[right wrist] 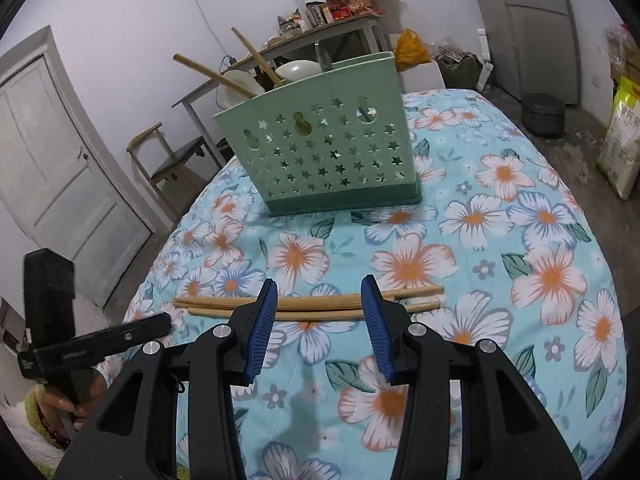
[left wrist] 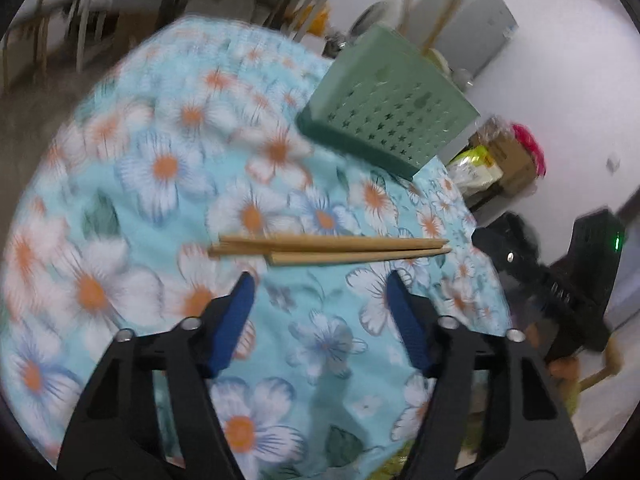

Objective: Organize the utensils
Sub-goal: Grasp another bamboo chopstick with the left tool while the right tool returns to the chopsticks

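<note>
Two wooden chopsticks lie side by side on the flowered tablecloth; they also show in the left wrist view. A green utensil holder with star holes stands behind them, with chopsticks and white spoons sticking out; it also shows in the left wrist view. My right gripper is open, its blue fingers straddling the chopsticks from above. My left gripper is open and empty just short of the chopsticks; it also shows at the left in the right wrist view.
The round table's cloth drops off at the edges. A chair and a door are at the left, a cluttered side table behind, bags on the floor at the right.
</note>
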